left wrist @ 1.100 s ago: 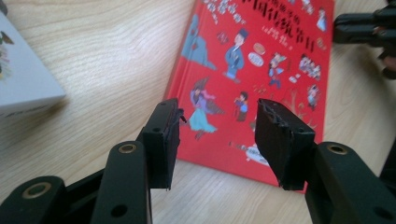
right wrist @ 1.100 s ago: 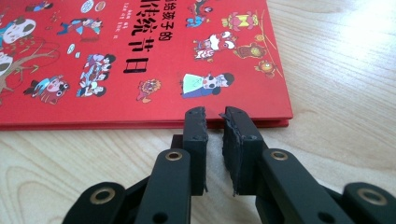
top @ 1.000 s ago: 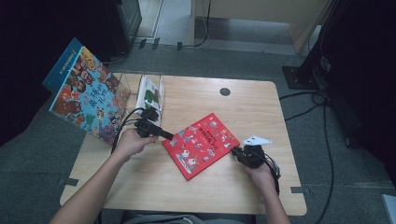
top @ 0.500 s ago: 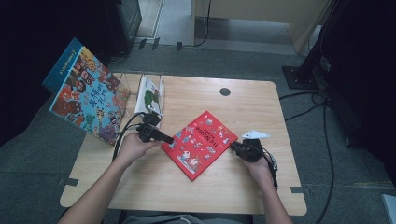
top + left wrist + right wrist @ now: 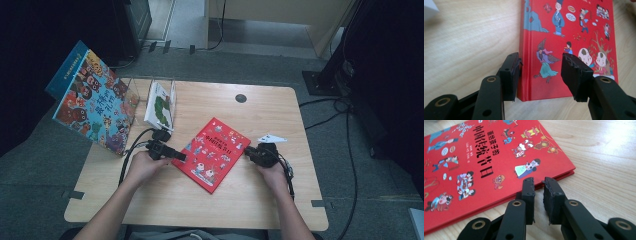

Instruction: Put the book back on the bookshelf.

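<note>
Red book [image 5: 214, 154] lies flat, rotated, at frame centre on the table [image 5: 260, 200]. Left claw [image 5: 181, 157] at the book's left corner: jaws partly apart, straddling the spine edge, one off the book, one over the cover; contact probably none, hard to confirm. Right claw [image 5: 247, 152] at the book's right edge, jaws narrow, nothing between them. Green book [image 5: 161, 104] upright upper left, large picture book [image 5: 94, 99] leaning beyond it.

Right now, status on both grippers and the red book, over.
Left gripper open, jaws straddling the spine corner of the red book. Right gripper nearly closed, empty, at the book's opposite edge. Book flat on the table. Nothing in the way.
</note>
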A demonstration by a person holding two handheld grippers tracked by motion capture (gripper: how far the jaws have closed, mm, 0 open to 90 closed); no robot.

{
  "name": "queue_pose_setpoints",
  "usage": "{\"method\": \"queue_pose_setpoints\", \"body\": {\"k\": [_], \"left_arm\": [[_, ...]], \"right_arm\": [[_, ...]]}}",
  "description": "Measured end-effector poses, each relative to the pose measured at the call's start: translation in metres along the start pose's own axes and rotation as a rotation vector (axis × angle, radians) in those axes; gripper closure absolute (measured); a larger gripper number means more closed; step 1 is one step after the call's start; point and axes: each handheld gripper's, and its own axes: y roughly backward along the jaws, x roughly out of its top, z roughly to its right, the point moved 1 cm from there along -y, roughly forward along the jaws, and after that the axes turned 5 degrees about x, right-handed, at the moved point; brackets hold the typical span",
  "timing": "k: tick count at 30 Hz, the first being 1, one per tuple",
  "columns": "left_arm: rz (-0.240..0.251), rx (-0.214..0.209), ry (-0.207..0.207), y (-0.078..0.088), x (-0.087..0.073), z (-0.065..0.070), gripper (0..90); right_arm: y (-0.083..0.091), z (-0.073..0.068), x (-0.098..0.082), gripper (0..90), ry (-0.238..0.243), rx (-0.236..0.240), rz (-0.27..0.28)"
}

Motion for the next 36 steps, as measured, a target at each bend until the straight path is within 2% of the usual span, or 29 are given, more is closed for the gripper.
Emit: {"method": "queue_pose_setpoints", "body": {"k": [4,9,15,22,26,36], "left_arm": [[-0.004,-0.008,-0.014,-0.001,-0.007,0.007,49.8],[0.002,-0.022,-0.011,-0.002,-0.016,0.012,49.9],[0.021,-0.044,0.022,-0.004,-0.025,0.016,49.6],[0.028,-0.054,0.029,-0.005,-0.032,0.023,49.1],[0.035,-0.077,0.042,-0.005,-0.037,0.026,49.0],[0.022,-0.079,0.025,-0.006,-0.041,0.033,49.0]], "right_arm": [[-0.004,-0.002,0.005,78.3,-0.012,0.009,-0.016],[-0.010,-0.005,0.009,79.3,0.000,0.010,-0.019],[-0.014,-0.006,0.011,82.0,0.002,0.007,-0.007],[-0.019,-0.005,0.017,84.5,-0.012,0.002,-0.022],[-0.022,-0.005,0.019,88.4,-0.011,0.005,-0.025],[-0.028,-0.004,0.025,90.0,-0.008,0.009,-0.031]]}}
